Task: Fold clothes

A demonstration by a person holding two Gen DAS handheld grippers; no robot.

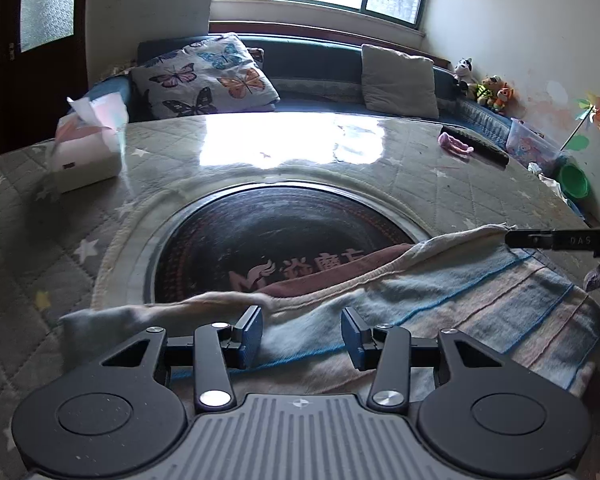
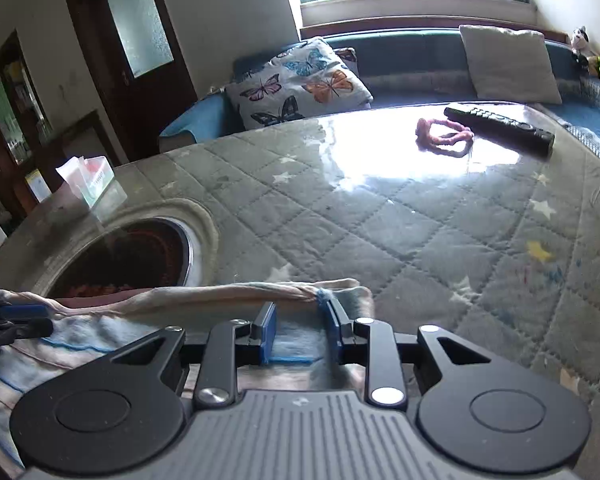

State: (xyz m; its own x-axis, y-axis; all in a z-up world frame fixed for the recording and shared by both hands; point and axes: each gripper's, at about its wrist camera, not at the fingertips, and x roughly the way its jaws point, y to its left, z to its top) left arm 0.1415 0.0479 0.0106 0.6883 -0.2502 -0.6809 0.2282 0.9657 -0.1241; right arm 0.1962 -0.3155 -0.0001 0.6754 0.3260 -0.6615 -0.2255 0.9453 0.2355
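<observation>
Striped garment [image 1: 440, 292] lies on table [image 1: 260, 140]; left tool [image 1: 302, 330] and right tool [image 2: 300, 330] both spread, released; tissue box [image 1: 86, 152] holds tissues.

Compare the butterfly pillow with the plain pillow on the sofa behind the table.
The butterfly pillow is printed with colourful butterflies; the plain pillow is a single beige tone. The butterfly pillow sits toward the sofa's left end, near the door; the plain pillow sits further right, toward the stuffed toys. The butterfly pillow looks plumper, the plain one flatter. Both lean against the sofa's dark backrest under the window.
</observation>
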